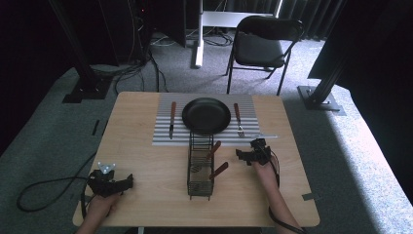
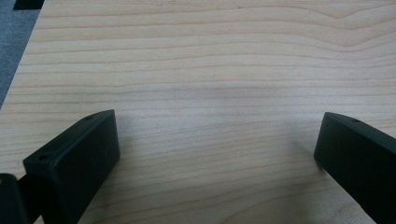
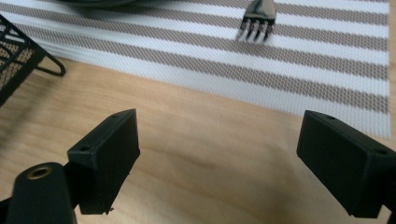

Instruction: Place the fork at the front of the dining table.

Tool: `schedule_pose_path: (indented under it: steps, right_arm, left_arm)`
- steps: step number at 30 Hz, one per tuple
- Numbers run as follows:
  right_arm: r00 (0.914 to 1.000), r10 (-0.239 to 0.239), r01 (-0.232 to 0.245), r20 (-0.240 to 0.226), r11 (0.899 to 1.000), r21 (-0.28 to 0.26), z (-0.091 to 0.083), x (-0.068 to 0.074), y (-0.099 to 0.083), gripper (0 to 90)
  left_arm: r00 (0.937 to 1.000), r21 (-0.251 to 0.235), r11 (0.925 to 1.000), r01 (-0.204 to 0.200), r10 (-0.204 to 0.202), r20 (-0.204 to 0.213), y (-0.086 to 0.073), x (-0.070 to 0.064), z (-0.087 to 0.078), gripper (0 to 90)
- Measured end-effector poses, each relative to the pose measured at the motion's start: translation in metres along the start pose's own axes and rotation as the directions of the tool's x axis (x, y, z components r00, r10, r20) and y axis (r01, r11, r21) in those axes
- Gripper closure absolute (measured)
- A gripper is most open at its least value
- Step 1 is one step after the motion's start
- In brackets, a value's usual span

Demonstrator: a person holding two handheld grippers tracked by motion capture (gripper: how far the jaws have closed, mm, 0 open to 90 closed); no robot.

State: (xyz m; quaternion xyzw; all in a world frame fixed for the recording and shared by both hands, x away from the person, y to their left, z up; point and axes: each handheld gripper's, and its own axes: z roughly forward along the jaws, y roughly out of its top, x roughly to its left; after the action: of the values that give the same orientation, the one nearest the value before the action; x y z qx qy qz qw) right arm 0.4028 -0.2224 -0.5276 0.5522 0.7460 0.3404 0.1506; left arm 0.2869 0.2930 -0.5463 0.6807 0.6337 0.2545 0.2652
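Note:
A black plate [image 1: 206, 115] lies on a striped placemat [image 1: 163, 134] at the back of the wooden table [image 1: 146, 165]. A knife [image 1: 172, 119] lies left of the plate, a fork [image 1: 238, 120] right of it; the fork's tines [image 3: 256, 21] show in the right gripper view. A black wire basket [image 1: 200, 168] in front of the mat holds two wooden-handled utensils [image 1: 218, 170]. My right gripper [image 1: 246, 154] stands open just right of the basket, nothing between its jaws. My left gripper [image 1: 127, 181] is open over bare wood [image 2: 210, 116] near the front left corner.
A thin metal piece [image 1: 265, 136] lies on the mat's right edge. The basket's corner [image 3: 18, 56] is at the left of the right gripper view. A folding chair [image 1: 263, 46] stands beyond the table. Cables [image 1: 44, 187] trail on the carpet at left.

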Motion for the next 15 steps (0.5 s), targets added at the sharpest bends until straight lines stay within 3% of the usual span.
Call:
schedule_pose_path:
  steps: [9,15]
  right_arm:
    - [0.9988,0.036,-0.034,0.031,0.998,-0.059,-0.017,-0.005,-0.017,12.4]
    - [0.9980,0.045,-0.043,0.044,0.997,-0.061,-0.024,-0.010,-0.032,12.4]
  left_arm:
    - [1.0000,0.000,1.0000,0.000,0.000,0.000,0.000,0.000,0.000,0.0]
    - [1.0000,0.000,1.0000,0.000,0.000,0.000,0.000,0.000,0.000,0.0]
